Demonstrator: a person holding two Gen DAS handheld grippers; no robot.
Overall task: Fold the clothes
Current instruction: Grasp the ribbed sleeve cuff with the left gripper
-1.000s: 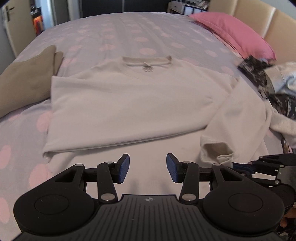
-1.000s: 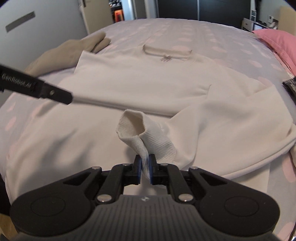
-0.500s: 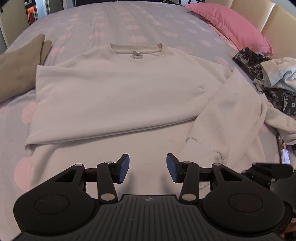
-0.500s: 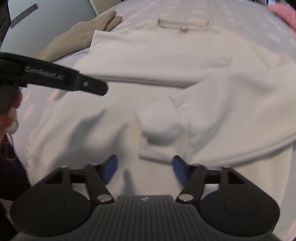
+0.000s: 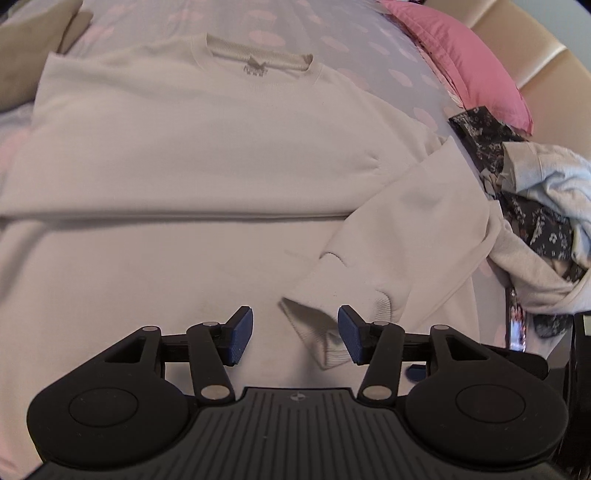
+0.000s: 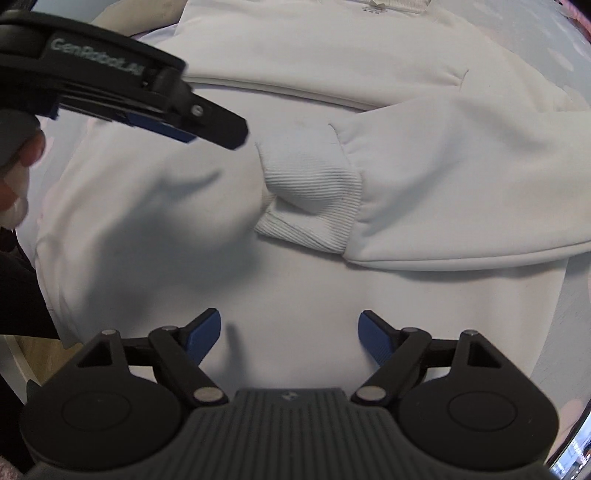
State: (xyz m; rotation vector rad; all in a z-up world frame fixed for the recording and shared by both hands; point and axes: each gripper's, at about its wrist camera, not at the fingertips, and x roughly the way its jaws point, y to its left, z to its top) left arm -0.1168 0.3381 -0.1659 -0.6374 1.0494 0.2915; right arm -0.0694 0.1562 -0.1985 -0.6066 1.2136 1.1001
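Observation:
A white sweatshirt (image 5: 184, 147) lies flat on the bed, collar away from me, one sleeve folded across its body. The other sleeve's ribbed cuff (image 5: 314, 332) rests crumpled on the lower front. My left gripper (image 5: 295, 328) hovers low over that cuff with its jaws opening; the cuff shows between the pads, near the right one, and neither pad presses it. In the right wrist view the cuff (image 6: 310, 199) lies ahead of my right gripper (image 6: 289, 332), whose jaws are opening wide over plain sweatshirt (image 6: 332, 55) fabric. The left gripper (image 6: 221, 129) reaches in from the upper left.
A pink pillow (image 5: 461, 62) leans against the beige headboard (image 5: 535, 48). A heap of dark floral and pale clothes (image 5: 535, 206) sits at the right edge. A beige garment (image 5: 22, 48) lies at the far left on the dotted bedsheet (image 5: 332, 29). A hand (image 6: 14, 192) holds the left gripper.
My right gripper let go of the cuff and opened wide; the cuff dropped onto the sweatshirt. My left gripper sank and tipped down toward the cuff, its jaws a little wider.

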